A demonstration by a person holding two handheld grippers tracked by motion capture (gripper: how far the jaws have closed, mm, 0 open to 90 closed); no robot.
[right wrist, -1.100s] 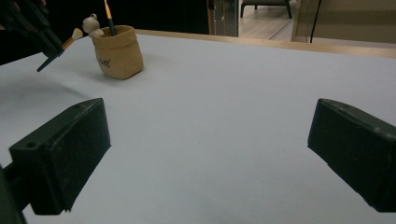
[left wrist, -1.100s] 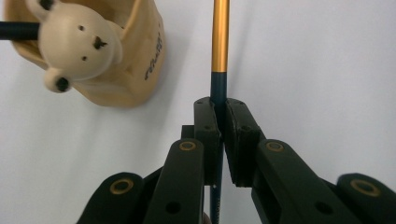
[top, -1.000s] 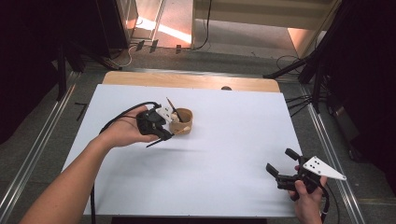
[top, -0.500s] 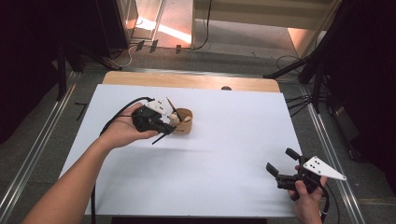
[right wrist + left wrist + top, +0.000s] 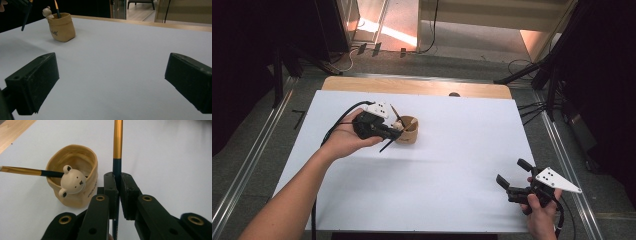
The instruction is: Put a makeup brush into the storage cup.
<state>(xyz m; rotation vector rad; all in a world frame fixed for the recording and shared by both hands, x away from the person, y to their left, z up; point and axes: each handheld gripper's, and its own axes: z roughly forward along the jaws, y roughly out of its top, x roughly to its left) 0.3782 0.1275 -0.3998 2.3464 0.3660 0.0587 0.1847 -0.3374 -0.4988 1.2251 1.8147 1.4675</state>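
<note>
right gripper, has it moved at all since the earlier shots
No. In the high view the right gripper sits at the same spot near the table's near right corner as before, its fingers open and holding nothing.

The white table (image 5: 447, 165) lay bare across its middle and right, leaving wide room to pass between the two hands. The only thing standing on it was the tan bear-faced cup (image 5: 408, 130), left of centre toward the far side, with a pencil (image 5: 25, 170) slanting out over its rim. The left gripper (image 5: 384, 131) hung just beside that cup, clamped on a second pencil (image 5: 117, 142), crowding that approach. The right gripper (image 5: 511, 176), jaws spread, sat well apart at the near right edge.
</note>
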